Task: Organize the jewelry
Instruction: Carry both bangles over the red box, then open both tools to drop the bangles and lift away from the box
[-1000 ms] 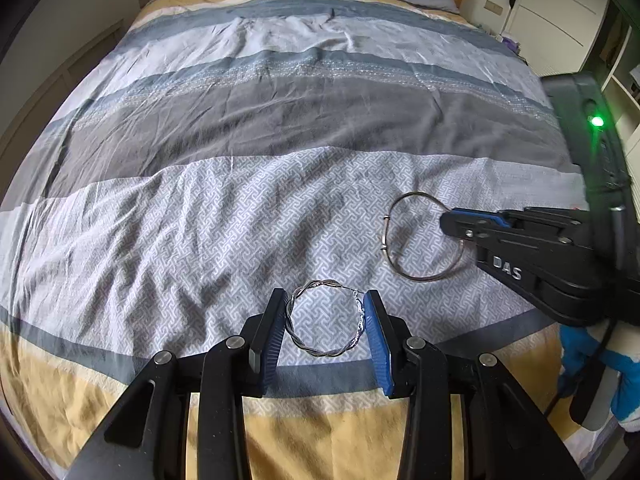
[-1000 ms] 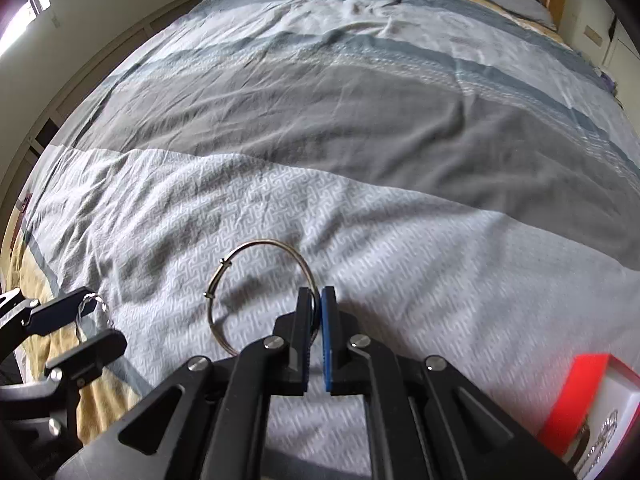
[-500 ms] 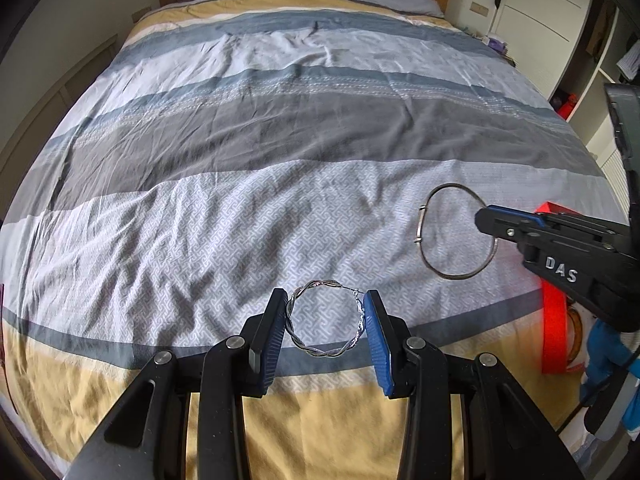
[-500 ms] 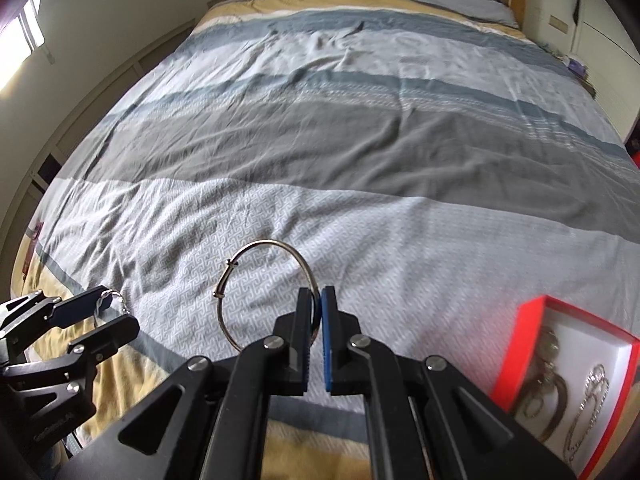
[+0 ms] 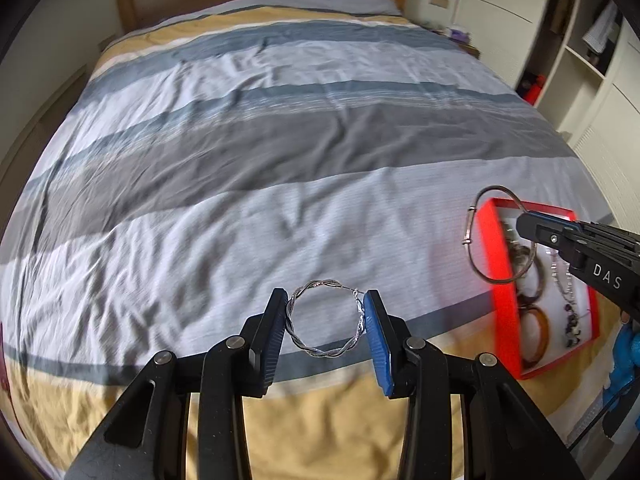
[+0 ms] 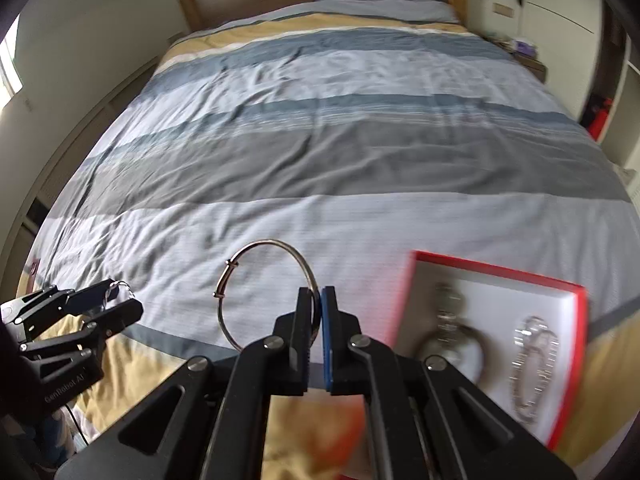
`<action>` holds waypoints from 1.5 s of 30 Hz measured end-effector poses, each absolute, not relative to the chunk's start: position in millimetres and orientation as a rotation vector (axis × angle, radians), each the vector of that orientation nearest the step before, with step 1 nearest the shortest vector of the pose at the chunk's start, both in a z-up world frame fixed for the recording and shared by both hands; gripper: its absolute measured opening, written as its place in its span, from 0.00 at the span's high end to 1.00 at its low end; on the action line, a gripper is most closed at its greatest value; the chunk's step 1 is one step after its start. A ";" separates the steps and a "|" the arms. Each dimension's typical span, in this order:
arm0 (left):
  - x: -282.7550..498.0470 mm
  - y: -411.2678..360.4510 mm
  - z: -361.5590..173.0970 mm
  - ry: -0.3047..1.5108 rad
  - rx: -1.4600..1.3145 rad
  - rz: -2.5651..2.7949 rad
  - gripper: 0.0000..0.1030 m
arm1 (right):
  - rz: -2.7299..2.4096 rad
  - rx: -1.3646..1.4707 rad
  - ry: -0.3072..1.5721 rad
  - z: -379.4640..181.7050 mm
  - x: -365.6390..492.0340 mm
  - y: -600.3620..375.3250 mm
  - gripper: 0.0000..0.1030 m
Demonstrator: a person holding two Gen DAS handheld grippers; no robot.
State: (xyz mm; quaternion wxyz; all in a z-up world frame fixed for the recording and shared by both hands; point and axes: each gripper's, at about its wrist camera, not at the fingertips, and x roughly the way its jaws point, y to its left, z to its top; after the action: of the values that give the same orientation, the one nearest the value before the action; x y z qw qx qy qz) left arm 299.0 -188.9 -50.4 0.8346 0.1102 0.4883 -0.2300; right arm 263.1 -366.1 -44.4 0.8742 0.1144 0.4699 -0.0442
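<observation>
- Jewelry status: two pieces in transit, neither stowed yet. We hold a twisted silver-wire hoop bracelet (image 5: 326,322) in the left gripper (image 5: 326,320) and a thin plain metal bangle with a small clasp (image 6: 266,292) in the right gripper (image 6: 318,312).
- Destination, in our judgement: the red shallow box with white lining (image 6: 496,274), resting on the striped grey, blue and yellow bedspread (image 6: 320,160) near its foot end.
- Done so far, per contents: the box already holds several pieces, incl. an amber-brown ring-shaped bangle (image 5: 534,326), a dark beaded strand (image 5: 572,320) and a silver chain-link bracelet (image 6: 534,368). Exact count not readable; motion blur.
- Left gripper: pads set wide, pressing the hoop on opposite sides of its rim; the hoop spans the full gap, plane facing the camera, lifted clear of the bedspread.
- Right gripper: jaws nearly together, pinching the bangle's wire at one edge; the rest of the bangle projects up and to the left of the fingertips.
- Position: in the left wrist view the bangle overlaps the box's near-left wall, so we judge it at or just over the rim. The hoop is well left of the box.
- Remaining: release the bangle inside the box, then bring the hoop across and release it likewise.
</observation>
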 end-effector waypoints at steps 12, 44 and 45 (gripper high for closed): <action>262.9 -309.0 -55.0 1.019 0.290 -0.731 0.63 | -0.320 0.284 1.031 -67.6 201.4 -481.0 0.96; 195.3 -387.0 -138.0 0.971 0.405 -0.915 0.62 | -0.314 0.247 1.078 -135.7 171.5 -509.2 0.94; 194.0 -385.3 -138.3 0.957 0.401 -0.924 0.62 | -0.315 0.233 1.072 -135.4 171.2 -507.7 0.94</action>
State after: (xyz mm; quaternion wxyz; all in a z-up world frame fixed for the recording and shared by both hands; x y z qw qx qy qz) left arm 194.0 -385.3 -138.3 0.7683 0.1848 0.4410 -0.4256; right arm 171.2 -507.7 -135.4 0.8416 0.1104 0.5072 -0.1492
